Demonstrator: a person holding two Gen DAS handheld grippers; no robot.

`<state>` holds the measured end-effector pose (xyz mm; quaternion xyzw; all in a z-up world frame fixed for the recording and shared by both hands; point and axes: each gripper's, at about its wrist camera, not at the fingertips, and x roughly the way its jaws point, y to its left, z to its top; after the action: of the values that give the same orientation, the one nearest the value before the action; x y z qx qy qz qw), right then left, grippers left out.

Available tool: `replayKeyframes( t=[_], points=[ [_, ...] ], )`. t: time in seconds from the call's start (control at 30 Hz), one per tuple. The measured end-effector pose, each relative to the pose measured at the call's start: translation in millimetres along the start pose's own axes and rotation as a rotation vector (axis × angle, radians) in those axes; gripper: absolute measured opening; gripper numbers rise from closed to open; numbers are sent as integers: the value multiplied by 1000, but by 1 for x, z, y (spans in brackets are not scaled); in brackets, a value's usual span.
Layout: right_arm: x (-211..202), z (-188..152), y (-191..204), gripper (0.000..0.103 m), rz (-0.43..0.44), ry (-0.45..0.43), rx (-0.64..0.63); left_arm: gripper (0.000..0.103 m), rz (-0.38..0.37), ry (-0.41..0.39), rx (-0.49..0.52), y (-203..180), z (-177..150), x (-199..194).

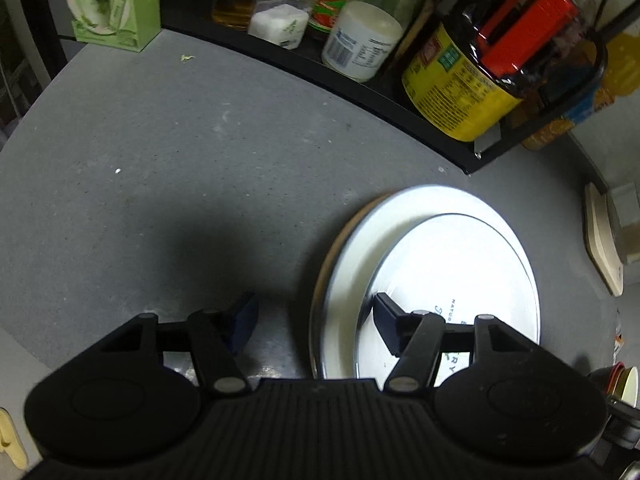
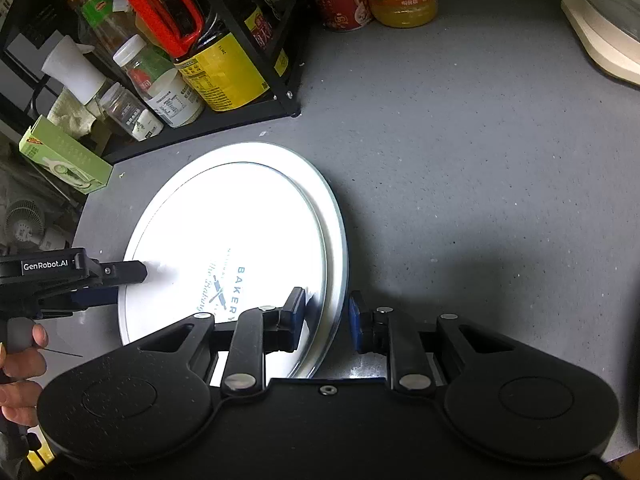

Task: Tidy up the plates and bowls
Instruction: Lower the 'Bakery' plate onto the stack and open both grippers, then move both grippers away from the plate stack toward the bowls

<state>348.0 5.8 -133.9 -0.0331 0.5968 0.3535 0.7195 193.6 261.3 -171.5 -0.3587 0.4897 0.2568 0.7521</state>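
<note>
Right tool [image 2: 326, 320], part spread, straddles the white plate's [image 2: 224, 216] right rim; left tool [image 1: 316, 324], spread, straddles its opposite rim.

Both claws point steeply down, the left claw [image 1: 316, 326] gaping wide, the right claw [image 2: 326, 320] narrowly parted.

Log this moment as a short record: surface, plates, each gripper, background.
surface: grey countertop
plates: white plate printed BAKERY, lying on the counter; in the left wrist view it sits on a larger plate
left gripper: open, straddling the stack's left rim
right gripper: open, narrow gap, straddling the plate's right rim
background: black rack of bottles and jars, green box
</note>
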Motion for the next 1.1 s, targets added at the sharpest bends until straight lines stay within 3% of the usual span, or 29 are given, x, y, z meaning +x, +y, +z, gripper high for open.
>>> replayKeyframes(
  t=[0.43,0.63,0.7,0.77,0.83,1.03,1.1],
  points=[
    [0,1,-2,22,1,-7,23,61,2,-12,4,-2,2,-1],
    [-14,4,-5,23,27,-34,36,61,20,-13,56,-10,4,-9],
    [-15,3,-8,19,32,-37,48,58,-25,-8,59,-12,6,-14],
    [-18,3,-11,18,37,-41,68,42,-60,8,53,-13,6,-16],
    [-24,2,-12,18,47,-52,88,35,-74,22,41,-14,7,-18],
    [-56,-1,-13,19,89,-109,116,36,-97,1,82,-28,9,-37],
    [-70,-2,-15,25,87,-136,118,38,-103,-19,120,-39,10,-45]
  ],
)
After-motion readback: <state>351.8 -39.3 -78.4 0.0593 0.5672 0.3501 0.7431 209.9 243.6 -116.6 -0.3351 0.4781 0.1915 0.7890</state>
